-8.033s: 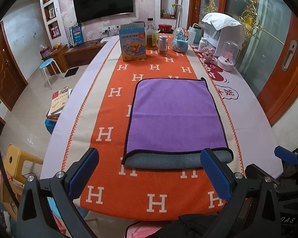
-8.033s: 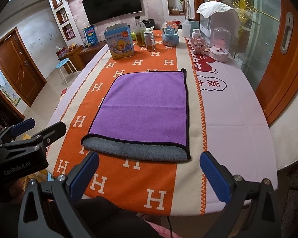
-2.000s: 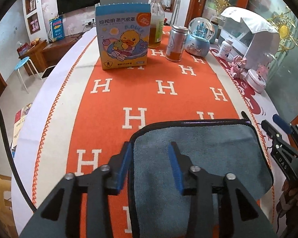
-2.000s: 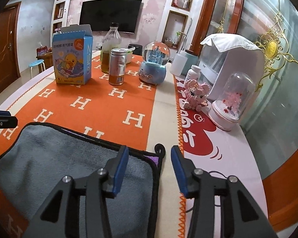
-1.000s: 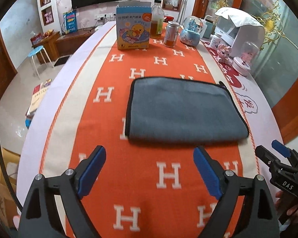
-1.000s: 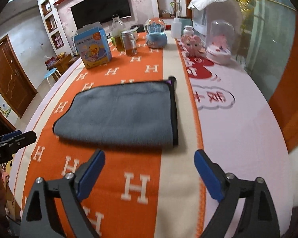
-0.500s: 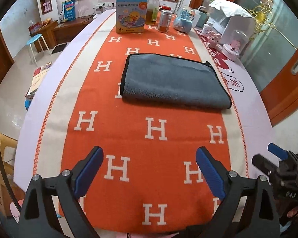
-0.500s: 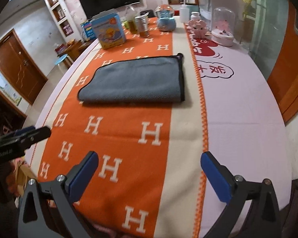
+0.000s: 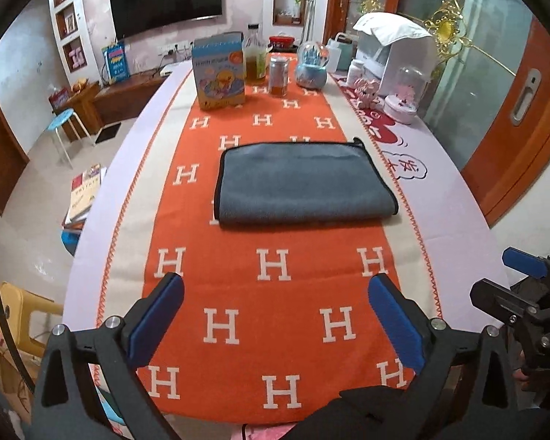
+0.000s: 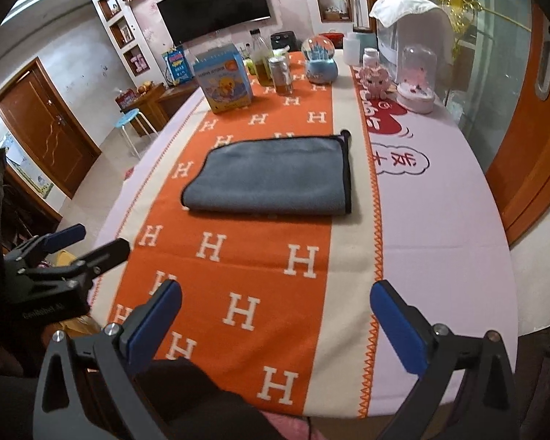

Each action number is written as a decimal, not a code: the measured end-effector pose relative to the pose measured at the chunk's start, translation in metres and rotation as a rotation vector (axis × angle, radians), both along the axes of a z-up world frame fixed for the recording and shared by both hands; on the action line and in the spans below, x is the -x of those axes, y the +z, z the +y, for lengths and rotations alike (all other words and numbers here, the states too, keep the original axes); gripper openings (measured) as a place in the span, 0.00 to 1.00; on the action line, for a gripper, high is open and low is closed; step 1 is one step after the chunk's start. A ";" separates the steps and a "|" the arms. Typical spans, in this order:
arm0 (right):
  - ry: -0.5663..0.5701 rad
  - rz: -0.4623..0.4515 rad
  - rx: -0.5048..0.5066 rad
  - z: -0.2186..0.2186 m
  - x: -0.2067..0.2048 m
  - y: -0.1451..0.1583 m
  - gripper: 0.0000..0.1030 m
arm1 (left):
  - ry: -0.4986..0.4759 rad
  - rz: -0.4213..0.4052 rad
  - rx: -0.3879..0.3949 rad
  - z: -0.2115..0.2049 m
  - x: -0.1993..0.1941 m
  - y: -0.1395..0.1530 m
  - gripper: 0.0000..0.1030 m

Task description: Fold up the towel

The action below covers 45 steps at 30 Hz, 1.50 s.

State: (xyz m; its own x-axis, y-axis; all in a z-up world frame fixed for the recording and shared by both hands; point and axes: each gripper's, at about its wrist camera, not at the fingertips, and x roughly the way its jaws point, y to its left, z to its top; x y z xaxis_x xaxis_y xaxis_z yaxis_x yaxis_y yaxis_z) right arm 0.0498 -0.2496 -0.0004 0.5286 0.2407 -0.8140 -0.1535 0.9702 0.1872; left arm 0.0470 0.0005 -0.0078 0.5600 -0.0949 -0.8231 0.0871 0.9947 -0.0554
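Observation:
The towel (image 9: 300,181) lies folded, grey side up with a dark border, flat on the orange H-pattern table runner (image 9: 275,293). It also shows in the right wrist view (image 10: 275,179). My left gripper (image 9: 275,315) is open and empty, held back over the table's near edge, well short of the towel. My right gripper (image 10: 275,317) is open and empty, also at the near edge. Each gripper shows in the other's view: the right one at the right edge (image 9: 524,286), the left one at the left edge (image 10: 66,253).
At the table's far end stand a blue duck box (image 9: 220,73), a bottle (image 9: 256,58), a can (image 9: 278,75), a snow globe (image 9: 311,66), a white appliance (image 9: 392,47) and a glass dome (image 9: 403,99). A stool (image 9: 64,124) stands on the floor at left.
Both grippers have drawn back toward the table's near edge since the fold, staying open. The towel has lain still, grey side up, over the last second.

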 end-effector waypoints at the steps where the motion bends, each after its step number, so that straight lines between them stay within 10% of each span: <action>1: 0.002 -0.003 0.003 0.002 0.001 0.003 1.00 | 0.001 -0.006 0.001 -0.001 0.001 0.004 0.98; 45: -0.091 -0.016 0.048 0.010 0.019 0.000 1.00 | 0.106 -0.060 -0.099 -0.011 0.023 0.011 0.99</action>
